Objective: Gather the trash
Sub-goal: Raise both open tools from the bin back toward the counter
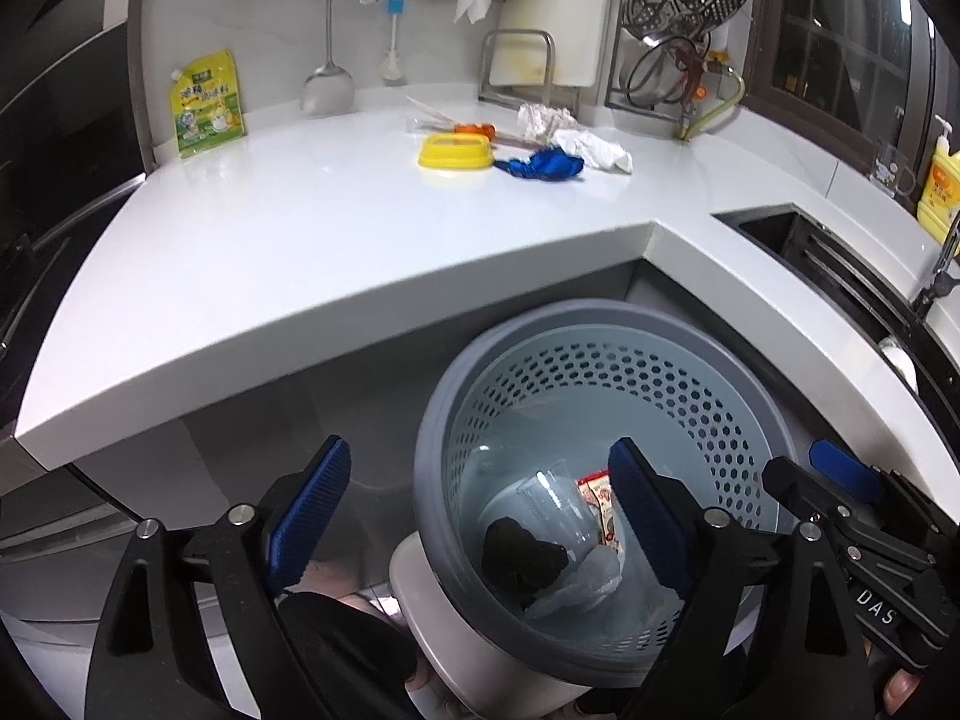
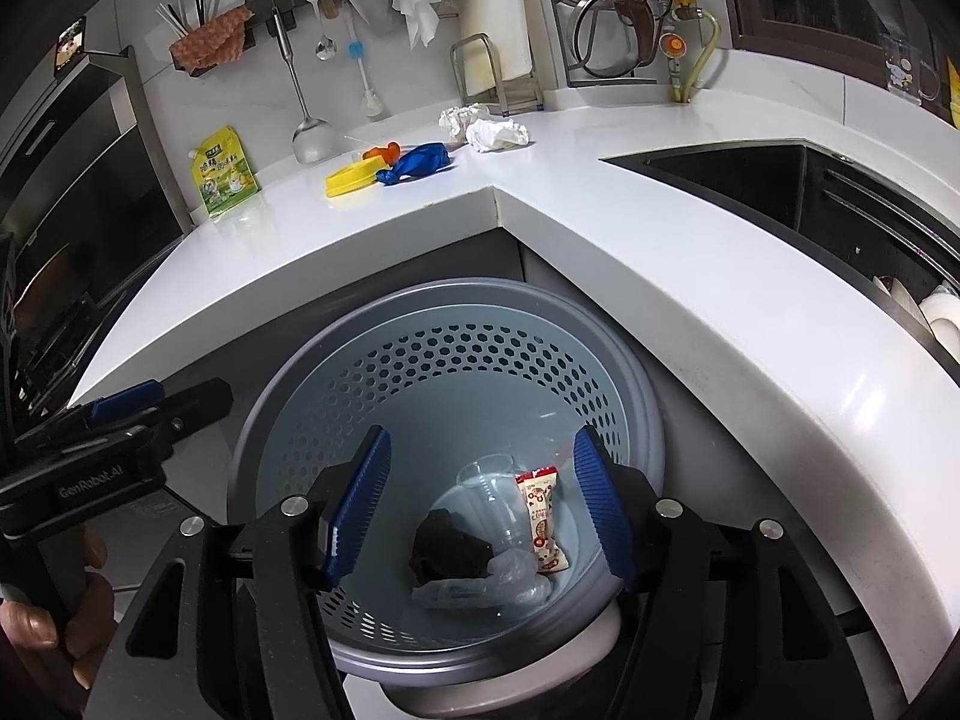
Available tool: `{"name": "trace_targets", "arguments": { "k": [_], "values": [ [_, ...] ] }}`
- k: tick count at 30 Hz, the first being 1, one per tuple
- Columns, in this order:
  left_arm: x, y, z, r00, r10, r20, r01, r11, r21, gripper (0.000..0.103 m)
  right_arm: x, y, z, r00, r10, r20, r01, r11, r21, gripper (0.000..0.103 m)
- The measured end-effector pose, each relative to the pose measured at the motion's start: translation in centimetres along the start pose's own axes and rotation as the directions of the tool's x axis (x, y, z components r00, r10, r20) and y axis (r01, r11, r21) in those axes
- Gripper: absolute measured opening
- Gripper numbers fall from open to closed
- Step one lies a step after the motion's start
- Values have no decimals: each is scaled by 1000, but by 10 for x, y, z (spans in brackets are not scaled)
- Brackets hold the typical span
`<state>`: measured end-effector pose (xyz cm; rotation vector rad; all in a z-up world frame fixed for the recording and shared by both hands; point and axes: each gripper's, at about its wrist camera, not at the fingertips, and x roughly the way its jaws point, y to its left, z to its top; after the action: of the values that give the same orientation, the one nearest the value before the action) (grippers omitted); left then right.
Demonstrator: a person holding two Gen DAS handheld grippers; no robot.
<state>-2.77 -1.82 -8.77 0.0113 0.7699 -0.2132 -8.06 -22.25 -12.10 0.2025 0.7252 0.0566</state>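
White counter [image 1: 270,228] holds the blue trash [image 1: 540,168], far ahead of both grippers, lying sideways. Left gripper [image 1: 480,516] and right gripper [image 2: 480,510] hang apart, empty, over the bin [image 2: 288,396].

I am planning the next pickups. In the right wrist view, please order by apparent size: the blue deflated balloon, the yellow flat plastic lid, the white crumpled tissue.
1. Blue deflated balloon
2. Yellow flat plastic lid, nearly as large, so unsure
3. White crumpled tissue, farther from the camera, so it may only look smaller

left hand-held gripper [image 1: 480,516]: jaws wide, empty | right hand-held gripper [image 2: 480,510]: jaws apart, empty
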Motion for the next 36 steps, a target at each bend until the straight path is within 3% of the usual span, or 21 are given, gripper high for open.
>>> {"name": "trace_targets", "arguments": {
  "k": [11,17,21,28,36],
  "values": [
    [-18,16,36,996,37,85,-34,999,-40,96,-4,6,36,997,61,46,-60,998,-21,69],
    [-16,24,79,987,80,136,-75,996,-39,97,2,0,83,990,115,77,-116,993,0,75],
    [-5,29,109,985,88,149,-82,996,-48,97,11,-2,115,990,103,93,-102,995,-15,76],
    [30,36,160,988,98,119,-89,993,-81,97,36,-1,169,993,82,81,-78,995,-56,78],
    [82,40,193,996,78,33,-75,994,-82,97,93,-10,218,996,84,-5,-84,995,-55,78]
  ]
}}
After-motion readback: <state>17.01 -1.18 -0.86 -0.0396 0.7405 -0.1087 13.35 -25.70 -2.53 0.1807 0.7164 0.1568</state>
